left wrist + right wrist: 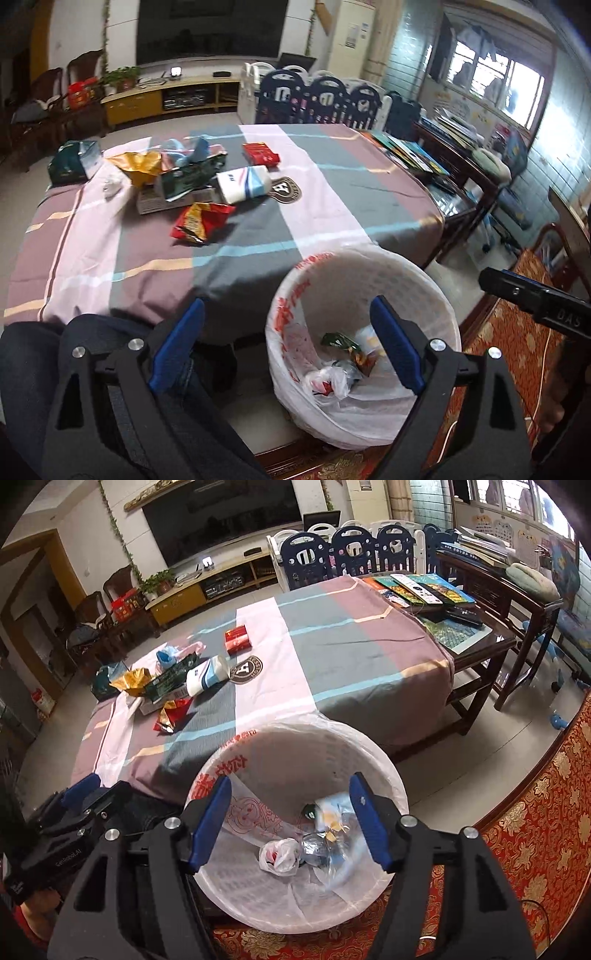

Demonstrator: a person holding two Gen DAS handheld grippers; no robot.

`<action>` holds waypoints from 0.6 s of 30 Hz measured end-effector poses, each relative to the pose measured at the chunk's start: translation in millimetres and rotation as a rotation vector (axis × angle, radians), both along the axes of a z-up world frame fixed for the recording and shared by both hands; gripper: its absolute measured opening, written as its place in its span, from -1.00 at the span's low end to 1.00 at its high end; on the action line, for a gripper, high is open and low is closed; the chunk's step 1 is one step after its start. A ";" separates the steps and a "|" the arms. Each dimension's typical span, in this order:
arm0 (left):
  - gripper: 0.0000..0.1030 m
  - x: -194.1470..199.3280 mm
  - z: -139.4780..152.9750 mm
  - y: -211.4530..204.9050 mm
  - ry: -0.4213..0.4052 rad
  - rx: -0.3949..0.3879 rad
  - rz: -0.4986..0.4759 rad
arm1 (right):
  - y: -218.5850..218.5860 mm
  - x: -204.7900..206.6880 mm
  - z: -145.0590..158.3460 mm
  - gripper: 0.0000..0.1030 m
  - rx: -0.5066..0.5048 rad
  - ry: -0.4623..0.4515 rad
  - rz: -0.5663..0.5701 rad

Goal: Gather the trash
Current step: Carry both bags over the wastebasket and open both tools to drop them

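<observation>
We're over the white bin (pixel 295 760) w/ both claws. Left gripper (pixel 288 343) has its blue pads spread wide, nothing between them. Right gripper (pixel 290 819) is apart too, empty, hanging right above the bin mouth. Inside the liner: a knotted white bag (pixel 279 856), a green wrapper (pixel 338 340) & clear plastic bits. More trash on the striped tablecloth (pixel 332 206): red snack bag (pixel 197 223), gold wrapper (pixel 140 168), red box (pixel 260 153), white-blue tube (pixel 243 182).
</observation>
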State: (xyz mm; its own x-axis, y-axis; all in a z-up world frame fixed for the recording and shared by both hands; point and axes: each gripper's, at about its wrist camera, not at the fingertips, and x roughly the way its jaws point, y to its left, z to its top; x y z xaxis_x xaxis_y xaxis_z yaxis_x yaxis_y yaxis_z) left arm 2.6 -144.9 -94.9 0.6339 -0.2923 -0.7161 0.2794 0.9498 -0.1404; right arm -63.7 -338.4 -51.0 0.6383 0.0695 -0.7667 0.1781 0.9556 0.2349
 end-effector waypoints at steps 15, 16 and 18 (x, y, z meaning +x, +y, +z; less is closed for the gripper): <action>0.83 -1.7 5.1 18.6 -0.009 -0.027 0.066 | 23.3 5.3 11.1 0.40 -0.006 -0.024 0.045; 0.83 -1.4 4.8 18.9 -0.007 -0.028 0.068 | 23.3 5.5 11.1 0.40 -0.006 -0.023 0.044; 0.83 -1.2 4.6 19.5 -0.002 -0.028 0.070 | 23.0 5.6 10.5 0.40 -0.004 -0.021 0.043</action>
State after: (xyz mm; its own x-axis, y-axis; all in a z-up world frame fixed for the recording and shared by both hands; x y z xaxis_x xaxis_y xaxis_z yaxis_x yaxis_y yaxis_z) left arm 1.4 -125.4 -90.3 0.6550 -0.2667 -0.7070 0.2126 0.9629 -0.1664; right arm -58.1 -315.4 -40.5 0.6509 0.0936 -0.7534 0.1323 0.9632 0.2339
